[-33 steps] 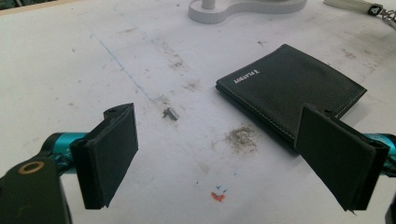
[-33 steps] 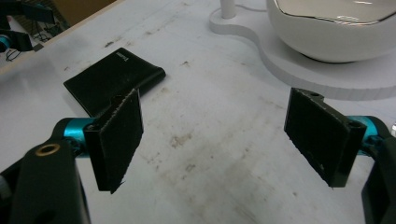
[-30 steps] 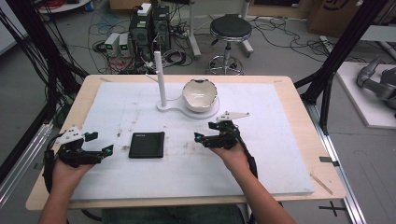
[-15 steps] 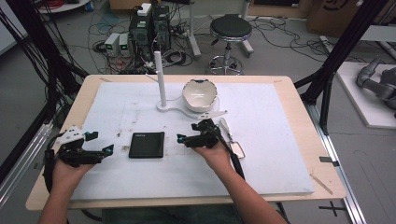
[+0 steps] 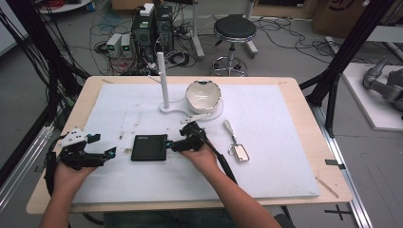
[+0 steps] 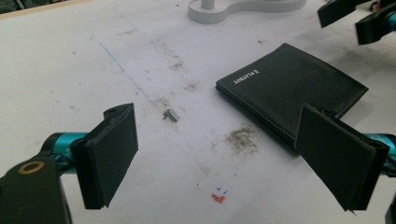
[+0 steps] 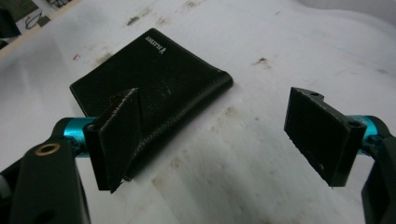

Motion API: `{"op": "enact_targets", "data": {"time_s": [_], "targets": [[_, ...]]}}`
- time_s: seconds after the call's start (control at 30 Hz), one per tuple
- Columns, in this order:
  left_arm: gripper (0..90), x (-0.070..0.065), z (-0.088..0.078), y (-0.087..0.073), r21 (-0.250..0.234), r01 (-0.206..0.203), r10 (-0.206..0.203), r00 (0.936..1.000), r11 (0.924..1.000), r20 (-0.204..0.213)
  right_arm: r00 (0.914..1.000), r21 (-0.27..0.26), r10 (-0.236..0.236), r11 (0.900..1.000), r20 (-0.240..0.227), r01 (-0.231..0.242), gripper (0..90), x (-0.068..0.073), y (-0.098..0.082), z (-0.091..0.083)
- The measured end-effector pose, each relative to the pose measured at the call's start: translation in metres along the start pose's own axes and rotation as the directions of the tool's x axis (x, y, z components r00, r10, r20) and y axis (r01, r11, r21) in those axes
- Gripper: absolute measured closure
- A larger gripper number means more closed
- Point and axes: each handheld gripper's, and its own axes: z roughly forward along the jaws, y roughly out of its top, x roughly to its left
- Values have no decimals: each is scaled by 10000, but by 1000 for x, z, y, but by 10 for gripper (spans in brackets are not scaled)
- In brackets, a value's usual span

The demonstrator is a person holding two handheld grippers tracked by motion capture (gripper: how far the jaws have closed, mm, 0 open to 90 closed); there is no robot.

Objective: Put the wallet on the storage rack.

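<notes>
A black leather wallet (image 5: 149, 147) lies flat on the white mat, between the two grippers. My right gripper (image 5: 177, 139) is open at the wallet's right edge; in the right gripper view the gripper (image 7: 215, 135) has its left jaw over the wallet (image 7: 154, 79) and its right jaw over bare mat. My left gripper (image 5: 104, 145) stands open a little left of the wallet, holding nothing. In the left gripper view the gripper (image 6: 224, 154) faces the wallet (image 6: 289, 88), with the right gripper (image 6: 359, 18) beyond it.
A key fob with keys (image 5: 237, 151) lies on the mat right of my right hand. At the back stand a white bowl (image 5: 203, 94) on a white base and a white upright post (image 5: 163, 80). The mat (image 5: 285, 142) covers most of the wooden table.
My right gripper has moved left from the keys' spot to the wallet's right edge, and the keys now lie uncovered on the mat. The left gripper has stayed put.
</notes>
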Motion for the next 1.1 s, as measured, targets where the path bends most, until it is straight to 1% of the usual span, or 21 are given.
{"op": "enact_targets", "data": {"time_s": [0.13,0.2,0.27,0.37,0.43,0.5,0.53,0.6,0.63,0.67,0.7,0.77,0.83,0.87,0.9,0.97,1.0,1.07,1.1], "targets": [[136,1,0,0,21,11,-11,10000,10000,-25,9998,315,158,9994,-113,-154,199,5,-1,16],[136,1,0,-1,1,33,-33,10000,10000,-21,9992,544,258,9982,-296,-241,199,8,-2,23],[136,1,0,0,2,35,-35,10000,10000,-21,9993,529,277,9983,-258,-263,199,9,-3,24],[135,1,0,1,-7,8,-8,10000,10000,-1,9997,615,-224,9979,119,216,206,15,-3,26],[135,0,0,1,-37,4,-4,10000,10000,8,9992,625,-350,9975,207,337,224,18,-3,26],[136,-1,1,1,-16,-31,31,10000,10000,22,9992,573,-305,9979,246,290,246,19,-4,26],[136,-1,1,1,-17,-18,18,10000,10000,25,9995,553,-215,9983,212,203,275,20,-4,25],[136,-1,1,1,-19,1,-1,10000,10000,19,9993,543,-349,9979,123,342,343,21,-5,25],[136,-1,1,1,3,-16,16,10000,10000,30,9996,576,-300,9979,0,299,412,22,-5,25],[136,-1,1,1,3,-16,16,10000,10000,30,9996,576,-300,9979,0,299,412,22,-5,25],[136,-1,1,1,9,-18,18,10000,10000,8,9996,556,-255,9981,-129,262,426,23,-5,26],[135,-1,1,1,23,-29,29,10000,10000,-11,9996,590,-191,9980,-230,204,472,22,-5,25],[136,-1,1,1,61,-23,24,10000,10000,-21,9986,578,18,9983,-531,13,564,20,-6,25],[136,-1,1,1,96,-31,31,10000,9999,-42,9969,577,145,9983,-772,-101,617,18,-6,26],[136,-1,2,0,79,-19,20,10000,10000,-26,9937,612,365,9977,-1055,-301,657,16,-6,26],[136,-1,2,0,43,-19,19,10000,10000,-8,9883,603,644,9966,-1380,-566,739,13,-6,26],[136,-1,2,0,43,-19,19,10000,10000,-8,9875,635,708,9960,-1405,-624,770,13,-6,25],[136,-1,1,0,10,5,-5,10000,10000,-13,9870,562,635,9969,-1474,-557,817,13,-5,25],[136,0,0,0,19,-14,14,10000,10000,-24,9879,543,587,9972,-1438,-514,832,13,-4,24]]}}
